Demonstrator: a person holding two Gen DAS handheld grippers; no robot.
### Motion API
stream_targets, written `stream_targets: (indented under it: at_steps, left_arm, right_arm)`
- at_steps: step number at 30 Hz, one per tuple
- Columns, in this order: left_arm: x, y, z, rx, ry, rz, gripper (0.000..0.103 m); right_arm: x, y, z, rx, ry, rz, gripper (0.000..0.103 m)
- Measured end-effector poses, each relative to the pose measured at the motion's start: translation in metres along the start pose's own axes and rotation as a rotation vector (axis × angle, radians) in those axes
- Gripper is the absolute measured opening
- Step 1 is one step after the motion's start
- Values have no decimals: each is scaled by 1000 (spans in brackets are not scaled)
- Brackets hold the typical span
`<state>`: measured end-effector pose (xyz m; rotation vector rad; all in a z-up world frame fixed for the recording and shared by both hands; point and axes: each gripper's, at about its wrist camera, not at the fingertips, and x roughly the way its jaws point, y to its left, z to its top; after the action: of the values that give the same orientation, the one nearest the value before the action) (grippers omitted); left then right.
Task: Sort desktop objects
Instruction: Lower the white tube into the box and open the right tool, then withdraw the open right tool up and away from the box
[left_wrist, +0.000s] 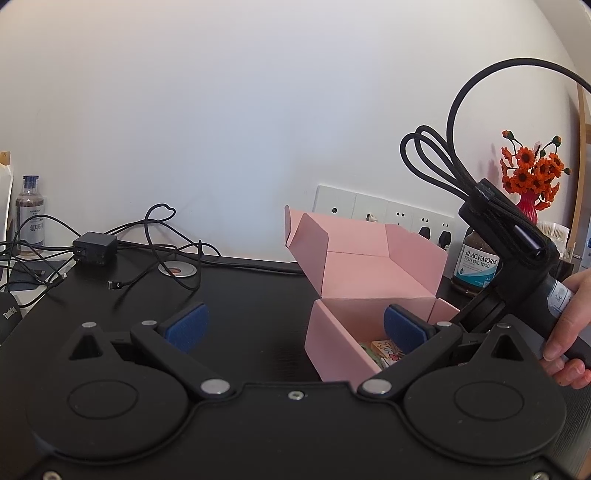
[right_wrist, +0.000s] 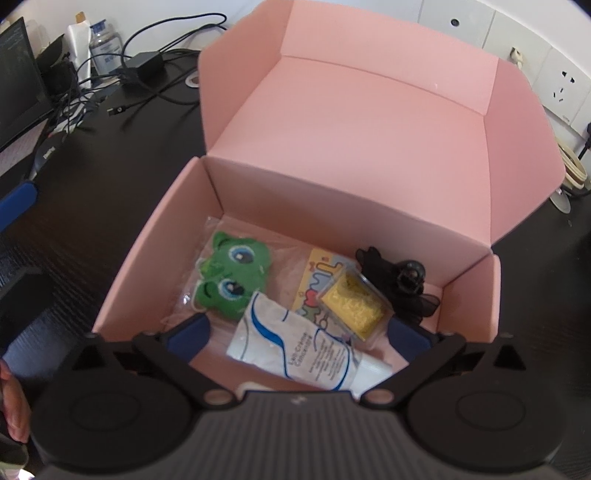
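Note:
An open pink cardboard box (right_wrist: 369, 122) stands on the black desk, its lid flap upright. In it lie a green plush frog in a clear bag (right_wrist: 229, 275), a white cream tube (right_wrist: 295, 347), a yellow-filled clear case (right_wrist: 351, 302), a colourful card (right_wrist: 319, 273) and a black ribbon item (right_wrist: 399, 280). My right gripper (right_wrist: 299, 338) points down into the box, open wide, with the tube lying between its fingers and clear of both pads. My left gripper (left_wrist: 295, 328) hovers open and empty over the desk, left of the box (left_wrist: 369, 273).
A hand (left_wrist: 565, 332) holds the right tool's handle (left_wrist: 517, 280), with looped black cable above. A charger with tangled cables (left_wrist: 96, 247) and a bottle (left_wrist: 31, 210) sit back left. A supplement jar (left_wrist: 476, 266), orange flowers (left_wrist: 532, 173) and wall sockets (left_wrist: 384, 214) stand behind the box.

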<state>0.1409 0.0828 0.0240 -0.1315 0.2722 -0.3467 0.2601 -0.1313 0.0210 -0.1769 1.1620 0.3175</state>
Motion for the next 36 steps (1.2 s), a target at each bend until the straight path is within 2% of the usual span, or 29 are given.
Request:
stream_targets:
  at_steps: [9,16,28,31,36]
  left_arm:
    - [1,-1,0,-1,3,-2,103]
    - [2,0,1,-11,10,-5,103]
    - [2,0,1,-11,12,1,103]
    - [3,-1,1,-7,11,5,103]
    - [3,-2,0,4,8,7,103]
  right_arm:
    - [1,-1,4,5,34,-3,103]
    - [-4,1,4,0,15,-21,102]
    - [-47,-1,1,-30,-145,-33,102]
    - [-56,-8,-5,-11,-210,-24,102]
    - [-56,-19,-14,60,-269,-28,102]
